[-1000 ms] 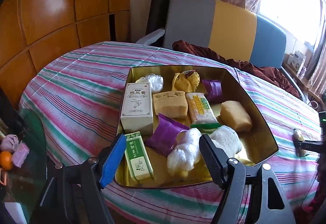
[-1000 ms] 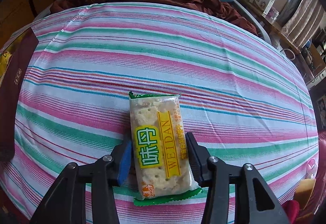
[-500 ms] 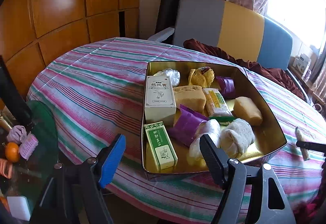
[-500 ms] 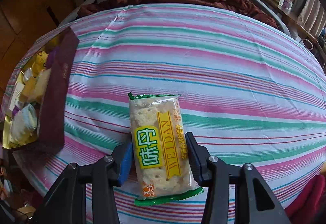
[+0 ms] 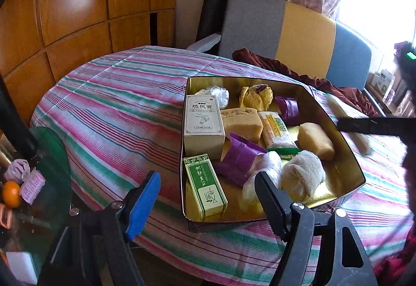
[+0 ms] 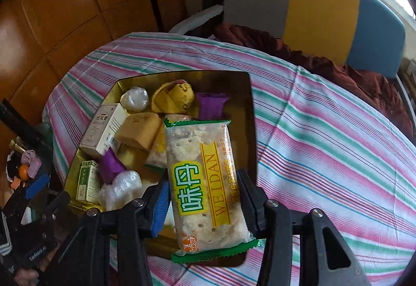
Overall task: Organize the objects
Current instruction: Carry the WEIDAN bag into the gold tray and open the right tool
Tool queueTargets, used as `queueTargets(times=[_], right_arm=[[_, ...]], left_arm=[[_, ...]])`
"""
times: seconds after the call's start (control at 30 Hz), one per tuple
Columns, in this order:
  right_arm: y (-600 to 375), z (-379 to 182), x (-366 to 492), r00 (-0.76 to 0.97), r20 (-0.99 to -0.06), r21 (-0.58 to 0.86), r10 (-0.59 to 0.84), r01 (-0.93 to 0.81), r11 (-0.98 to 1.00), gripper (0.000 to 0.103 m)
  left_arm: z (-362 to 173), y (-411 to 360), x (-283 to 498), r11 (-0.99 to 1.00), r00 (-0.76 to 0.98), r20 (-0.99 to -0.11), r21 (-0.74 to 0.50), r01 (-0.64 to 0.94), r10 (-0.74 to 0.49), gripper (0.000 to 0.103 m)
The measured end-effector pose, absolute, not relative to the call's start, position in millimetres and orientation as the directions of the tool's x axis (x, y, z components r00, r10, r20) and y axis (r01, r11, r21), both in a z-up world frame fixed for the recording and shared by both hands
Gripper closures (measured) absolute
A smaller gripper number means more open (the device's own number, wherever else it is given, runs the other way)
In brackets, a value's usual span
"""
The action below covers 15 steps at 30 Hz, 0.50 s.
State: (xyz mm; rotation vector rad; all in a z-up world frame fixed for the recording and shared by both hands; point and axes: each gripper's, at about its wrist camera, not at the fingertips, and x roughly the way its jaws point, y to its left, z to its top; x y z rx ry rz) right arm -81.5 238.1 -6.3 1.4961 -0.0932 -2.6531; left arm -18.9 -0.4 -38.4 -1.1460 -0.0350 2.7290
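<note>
My right gripper (image 6: 202, 197) is shut on a cracker packet (image 6: 205, 182) with a green-edged wrapper and holds it in the air above the gold tin (image 6: 249, 109). In the left wrist view the tin (image 5: 335, 127) sits on the striped tablecloth and holds a white box (image 5: 202, 125), a green box (image 5: 205, 187), purple packets, sponge cakes, a second cracker packet (image 5: 275, 130) and plastic-wrapped items. My left gripper (image 5: 208, 200) is open and empty, hanging at the tin's near edge. The right gripper with its packet (image 5: 348, 125) shows blurred at the tin's right side.
A round table with a striped cloth (image 5: 117, 109) holds the tin. A grey, yellow and blue chair (image 5: 299, 34) with a maroon cloth (image 5: 332, 86) stands behind. A glass side table (image 5: 39, 182) with an orange and small items is at the left. Wooden panels line the wall.
My right gripper has lifted the cracker packet off the tablecloth and carried it left over the tin. My left gripper has drawn back and left, still open.
</note>
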Motion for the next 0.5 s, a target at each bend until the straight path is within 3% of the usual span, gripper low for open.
queueTargets(times=[0.5], right_arm=[[193, -74, -139, -0.360, -0.930, 0.027, -0.072, 0.129, -0.991, 0.055]], left_arm=[[-50, -9, -29, -0.985, -0.657, -0.733, -0.118, -0.129, 0.174, 0.026]])
